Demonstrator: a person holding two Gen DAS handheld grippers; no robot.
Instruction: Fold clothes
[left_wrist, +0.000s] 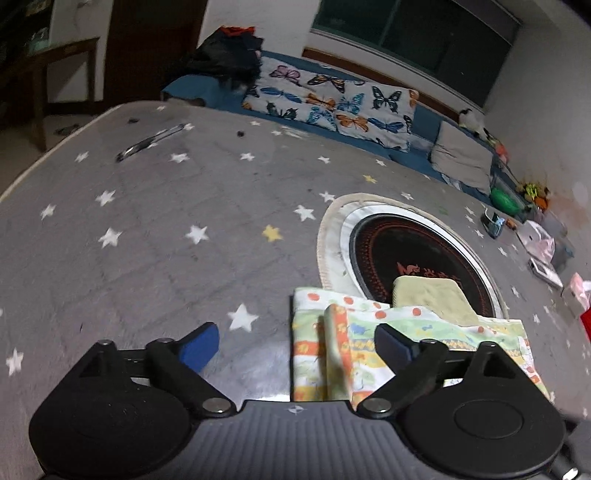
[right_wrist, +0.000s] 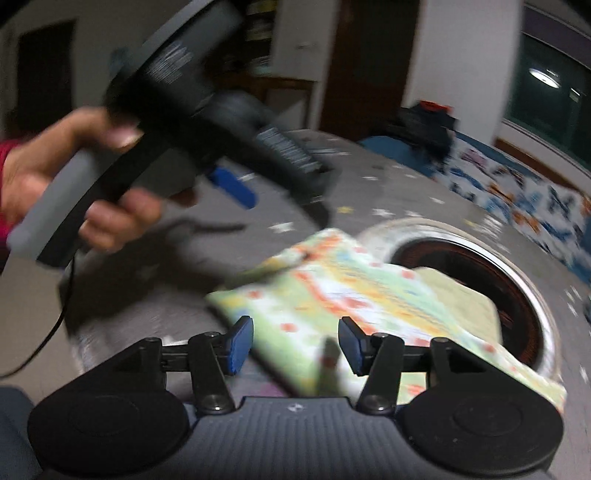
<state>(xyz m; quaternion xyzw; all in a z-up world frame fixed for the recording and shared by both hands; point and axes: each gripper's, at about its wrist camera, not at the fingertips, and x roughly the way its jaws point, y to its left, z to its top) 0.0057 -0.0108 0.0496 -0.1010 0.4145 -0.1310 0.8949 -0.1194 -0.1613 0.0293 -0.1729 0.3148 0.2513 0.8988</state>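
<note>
Hovering over the bench (left_wrist: 147, 229), left hand-held gripper (left_wrist: 295, 345) has its blue pads spread wide, nothing between them. Folded printed cloth (left_wrist: 406, 332) lies on the star-pattern grey cover just ahead of it, right pad over the cloth's near part; cannot tell if it touches. Far edge of the cloth overlaps the round black burner (left_wrist: 417, 251) set into the bench, and a plain yellowish cloth (left_wrist: 432, 293) sits on top, partly over the burner. Near edge of the printed cloth is cut off by the gripper body.

Right hand-held gripper (right_wrist: 295, 343) also spread apart, empty, above the cloth's near corner (right_wrist: 332, 295). Right wrist view is heavily motion-blurred: cloth print unreadable, fold lines hard to make out. A blurred narrow strip between the pads could be a cloth edge, can't confirm.

Same view shows the person's left hand (right_wrist: 74, 177) wrapped around the other gripper's handle, up and left of the cloth, one blue pad (right_wrist: 232, 188) visible; its other pad is hidden behind the body. Red sleeve is cut off at frame edge. A cable (right_wrist: 55, 325) trails off lower left.

Background: butterfly-print quilt (left_wrist: 332, 99) beyond the bench, dark clothes pile (left_wrist: 229, 55) at its end. Small items at the bench's far right are too small to identify.
</note>
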